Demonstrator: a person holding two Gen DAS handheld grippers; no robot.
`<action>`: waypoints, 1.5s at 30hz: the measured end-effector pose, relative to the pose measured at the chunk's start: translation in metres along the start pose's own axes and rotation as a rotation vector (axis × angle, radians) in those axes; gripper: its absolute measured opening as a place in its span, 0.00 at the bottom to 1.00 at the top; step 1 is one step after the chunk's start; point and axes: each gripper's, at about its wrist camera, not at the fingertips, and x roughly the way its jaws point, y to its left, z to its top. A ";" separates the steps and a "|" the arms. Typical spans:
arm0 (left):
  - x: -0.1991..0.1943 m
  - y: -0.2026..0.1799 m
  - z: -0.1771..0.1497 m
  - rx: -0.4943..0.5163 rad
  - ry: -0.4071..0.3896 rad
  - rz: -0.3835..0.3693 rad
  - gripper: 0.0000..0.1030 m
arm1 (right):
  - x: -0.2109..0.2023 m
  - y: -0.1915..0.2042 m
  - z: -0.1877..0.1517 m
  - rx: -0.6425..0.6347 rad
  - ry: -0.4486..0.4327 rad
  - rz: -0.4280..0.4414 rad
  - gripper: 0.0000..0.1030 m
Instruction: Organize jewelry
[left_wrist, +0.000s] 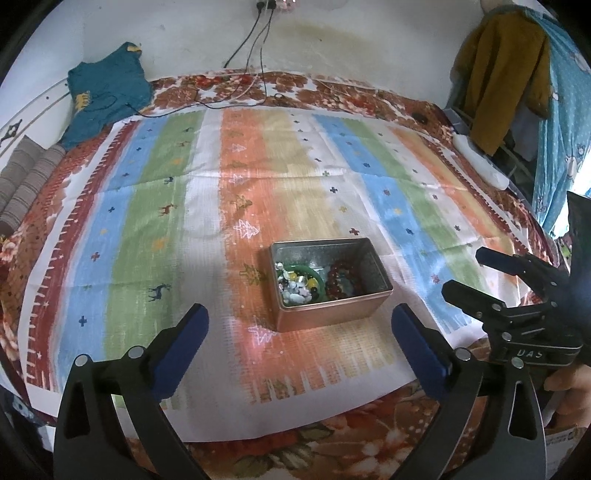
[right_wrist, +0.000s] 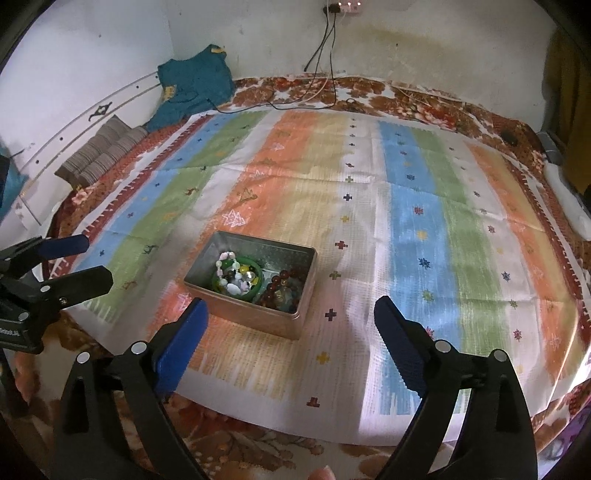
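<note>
Tin box (left_wrist: 334, 295) sits on cloth (left_wrist: 207, 206), near its front edge, approx. centre; cloth lies over blanket (left_wrist: 332, 446) on bed. In box: bangle (left_wrist: 314, 275) w/ bead strand (left_wrist: 295, 290) in left half, beaded bracelet (left_wrist: 341, 282) in right half. Left gripper (left_wrist: 300, 336) just near side of box, slightly left; right gripper (right_wrist: 291, 328) near side, to the right; box lies ahead of both, betw. neither's fingers. Far left: folded garment (left_wrist: 107, 92) against wall, cushions (left_wrist: 26, 177) nearer on left. Cables (left_wrist: 255, 48) hang at far centre. Far right: hanging clothes (left_wrist: 502, 81).
</note>
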 end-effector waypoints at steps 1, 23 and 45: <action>-0.002 0.000 -0.001 -0.002 -0.006 -0.003 0.94 | -0.002 0.001 -0.001 -0.002 -0.008 -0.001 0.90; -0.012 -0.007 -0.012 0.035 -0.054 -0.007 0.94 | -0.025 0.007 -0.013 -0.018 -0.074 -0.011 0.93; -0.021 -0.010 -0.016 0.083 -0.109 0.004 0.94 | -0.029 0.011 -0.015 -0.037 -0.087 -0.005 0.93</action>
